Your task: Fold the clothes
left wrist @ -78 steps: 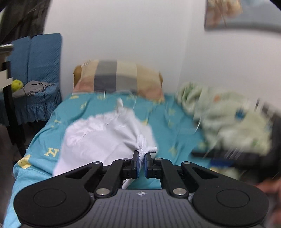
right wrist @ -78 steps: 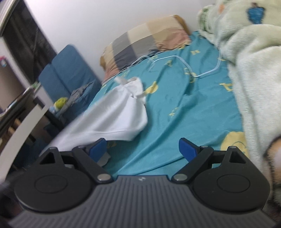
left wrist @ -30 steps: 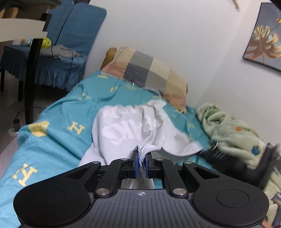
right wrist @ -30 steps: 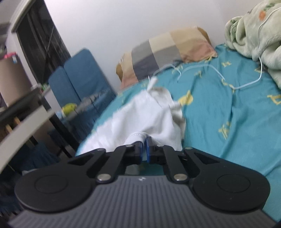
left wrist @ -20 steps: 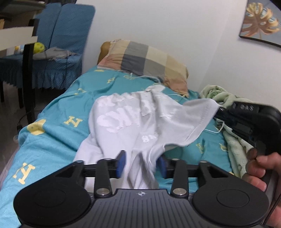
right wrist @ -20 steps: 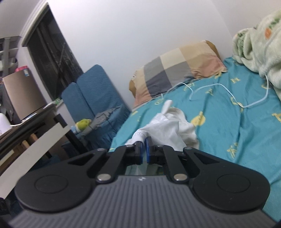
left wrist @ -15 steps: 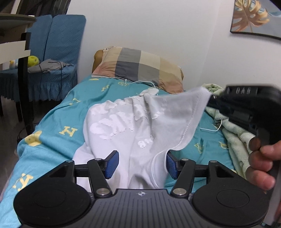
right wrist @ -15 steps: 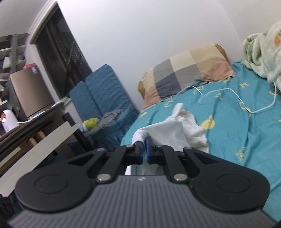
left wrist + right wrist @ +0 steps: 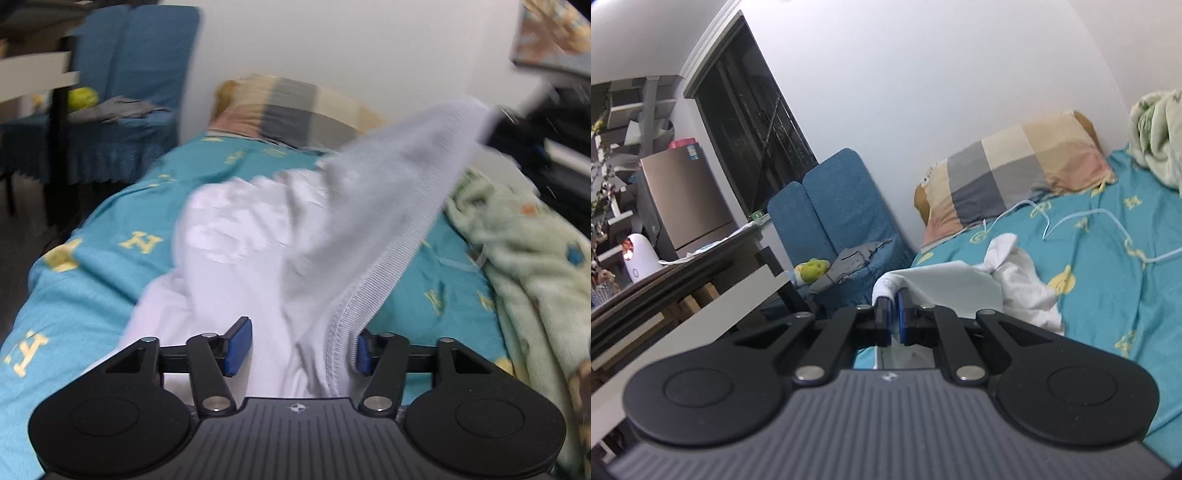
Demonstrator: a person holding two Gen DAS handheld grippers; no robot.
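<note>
right claw (image 9: 893, 317) clamped on a ribbed hem corner of the white shirt (image 9: 258, 240), holding it lifted; rest of the shirt lies crumpled on the teal bed (image 9: 92, 266); left claw (image 9: 295, 347) gaping wide, cloth hanging between its pads, gripping nothing; looks like the spread-out step, regrasp in hand; next: left needs to pinch a second hem corner, then pull taut and lay flat

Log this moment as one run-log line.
left gripper: open, cloth between fingers | right gripper: shut on white shirt hem, lifted | bed
</note>
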